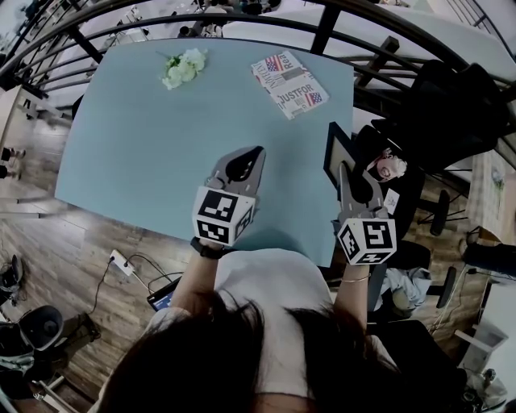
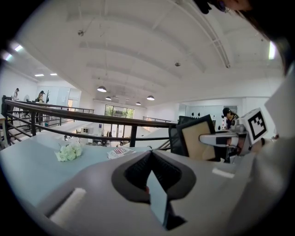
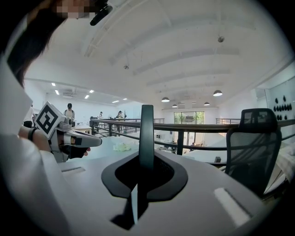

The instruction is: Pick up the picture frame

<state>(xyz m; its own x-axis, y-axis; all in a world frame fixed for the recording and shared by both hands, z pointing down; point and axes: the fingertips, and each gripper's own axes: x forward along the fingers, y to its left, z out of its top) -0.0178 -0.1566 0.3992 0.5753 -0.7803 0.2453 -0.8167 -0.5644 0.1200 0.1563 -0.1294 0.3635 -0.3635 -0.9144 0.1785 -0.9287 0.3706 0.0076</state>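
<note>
The picture frame [image 1: 336,150] is black and stands upright off the table's right edge, with my right gripper [image 1: 345,172] shut on its lower edge. The left gripper view shows its tan back [image 2: 199,139] with the right gripper [image 2: 203,138] clamped on it. In the right gripper view the frame [image 3: 146,133] rises edge-on as a thin dark bar from between the jaws. My left gripper [image 1: 255,152] hovers over the near part of the light blue table [image 1: 137,161], jaws together with nothing in them. It also shows in the right gripper view, where the left gripper [image 3: 94,141] points right.
White flowers [image 1: 184,68] and a magazine [image 1: 289,83] lie at the table's far side. A black office chair [image 1: 439,113] stands to the right. A dark railing [image 1: 242,20] curves behind the table. Cables and a power strip [image 1: 121,262] lie on the wooden floor.
</note>
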